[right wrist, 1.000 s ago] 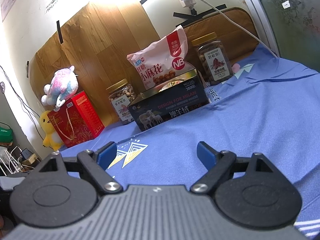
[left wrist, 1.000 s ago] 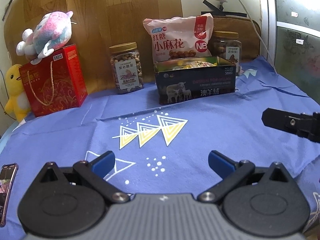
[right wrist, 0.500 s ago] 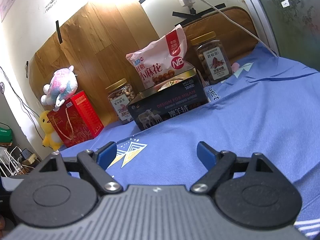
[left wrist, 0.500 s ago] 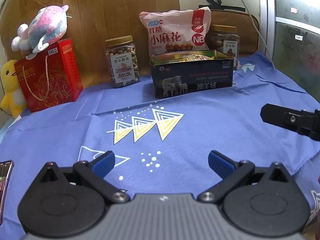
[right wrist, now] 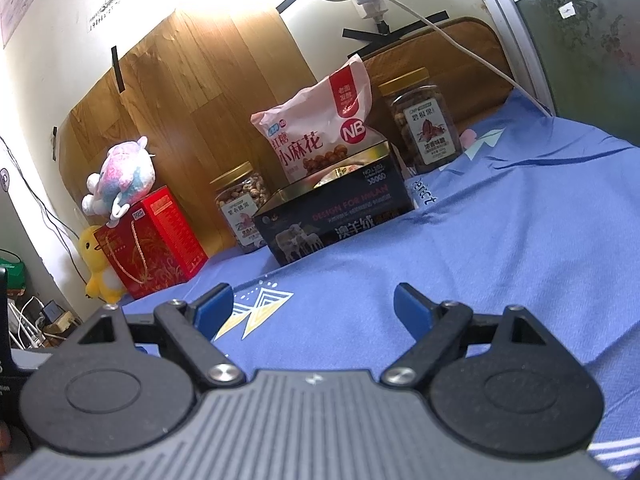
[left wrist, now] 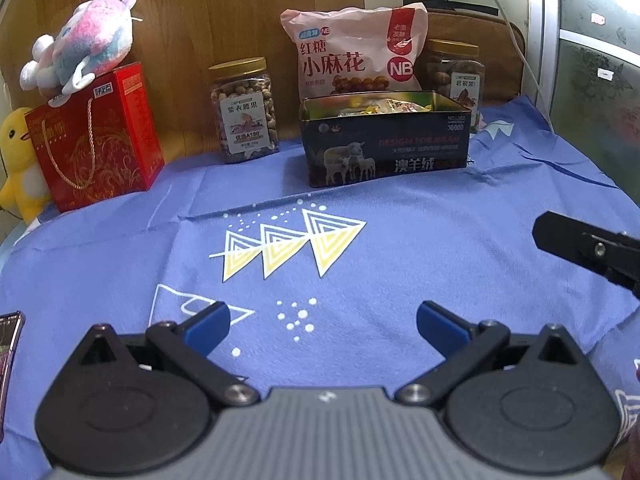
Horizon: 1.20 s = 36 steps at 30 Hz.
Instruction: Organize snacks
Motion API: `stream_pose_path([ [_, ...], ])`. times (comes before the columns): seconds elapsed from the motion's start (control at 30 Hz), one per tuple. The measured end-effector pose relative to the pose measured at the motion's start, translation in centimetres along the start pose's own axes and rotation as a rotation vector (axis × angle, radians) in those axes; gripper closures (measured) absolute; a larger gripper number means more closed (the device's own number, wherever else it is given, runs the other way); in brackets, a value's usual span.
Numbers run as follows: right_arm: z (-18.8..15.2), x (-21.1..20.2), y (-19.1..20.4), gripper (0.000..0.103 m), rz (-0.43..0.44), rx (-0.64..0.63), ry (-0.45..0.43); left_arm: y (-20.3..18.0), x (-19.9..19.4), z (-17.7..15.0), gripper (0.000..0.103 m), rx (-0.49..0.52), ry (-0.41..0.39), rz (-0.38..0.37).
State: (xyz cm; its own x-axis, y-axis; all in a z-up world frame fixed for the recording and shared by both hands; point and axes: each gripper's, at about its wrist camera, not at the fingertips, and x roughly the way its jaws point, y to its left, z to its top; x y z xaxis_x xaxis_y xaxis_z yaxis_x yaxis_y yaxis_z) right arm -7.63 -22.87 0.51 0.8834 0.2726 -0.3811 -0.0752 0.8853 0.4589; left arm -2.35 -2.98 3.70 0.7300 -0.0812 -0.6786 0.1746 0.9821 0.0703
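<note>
Phone [left wrist: 9, 354] cut by left edge of left wrist view, only a sliver showing. Pink snack bag [left wrist: 354, 54] hides behind the dark tin [left wrist: 384, 148] at its base; tin's contents [left wrist: 376, 106] blurred, wrappers unreadable. Right-hand nut jar [left wrist: 454, 76] partly covered by bag and tin; small label print illegible.

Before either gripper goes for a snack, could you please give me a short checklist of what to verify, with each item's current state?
1. Left gripper open and empty: ok.
2. Right gripper open and empty: ok.
3. Tin box open on top, wrapped snacks visible inside: ok.
4. Blue cloth between both grippers and the tin free of obstacles: ok.
5. Pink snack bag upright directly behind the tin; whether it leans on the tin: cannot tell.
6. Two gold-lidded jars, left jar and right jar, upright with lids on: ok.
</note>
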Motion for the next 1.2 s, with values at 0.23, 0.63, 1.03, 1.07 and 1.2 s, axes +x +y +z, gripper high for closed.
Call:
stream_pose_path([
  [0.23, -0.06, 0.05, 0.16, 0.014, -0.004, 0.001, 0.002, 0.05, 0.10, -0.01, 0.000, 0.001, 0.005, 0.002],
  [0.63, -0.05, -0.01, 0.18, 0.014, -0.007, 0.003, -0.004, -0.07, 0.03, 0.13, 0.000, 0.009, 0.002, -0.006],
  [1.03, 0.01, -0.09, 0.15, 0.014, -0.009, 0.005, -0.008, -0.28, -0.03, 0.27, 0.000, 0.014, 0.004, -0.010],
  [1.07, -0.02, -0.13, 0.09, 0.014, -0.008, 0.005, -0.009, -0.30, -0.03, 0.27, 0.000, 0.013, 0.004, -0.010],
  [1.2, -0.10, -0.12, 0.00, 0.014, -0.010, 0.010, -0.008, -0.34, 0.01, 0.19, 0.000, 0.013, 0.005, -0.009],
])
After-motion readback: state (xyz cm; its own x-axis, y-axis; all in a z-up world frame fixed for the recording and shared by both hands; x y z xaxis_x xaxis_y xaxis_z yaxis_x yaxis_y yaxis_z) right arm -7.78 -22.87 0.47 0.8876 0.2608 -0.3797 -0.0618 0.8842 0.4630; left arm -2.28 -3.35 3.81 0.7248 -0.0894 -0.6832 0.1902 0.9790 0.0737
